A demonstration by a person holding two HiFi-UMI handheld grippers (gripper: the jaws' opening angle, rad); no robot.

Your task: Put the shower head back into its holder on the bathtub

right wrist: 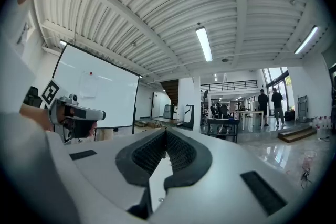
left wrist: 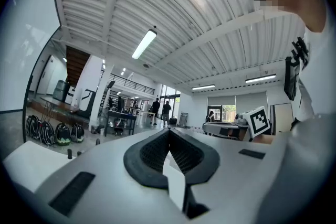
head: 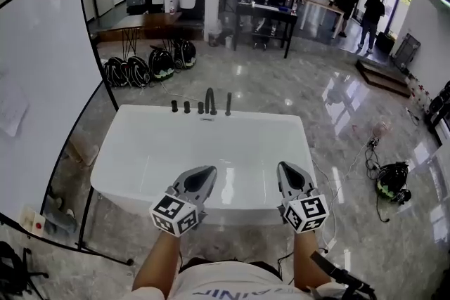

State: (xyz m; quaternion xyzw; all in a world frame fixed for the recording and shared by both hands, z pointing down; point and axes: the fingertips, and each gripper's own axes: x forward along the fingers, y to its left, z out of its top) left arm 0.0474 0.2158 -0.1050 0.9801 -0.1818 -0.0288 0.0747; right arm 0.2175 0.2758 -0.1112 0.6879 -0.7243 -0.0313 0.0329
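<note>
I can't pick out the shower head or its holder from the head view. The fittings on the far rim of the bathtub are dark posts, too small to tell apart. The left tool and right tool cover parts of the near rim. The bottom edge cuts off the person's forearms. In both gripper views each tool's own grey body fills the lower half and hides what lies below. The whiteboard runs off the left edge.
</note>
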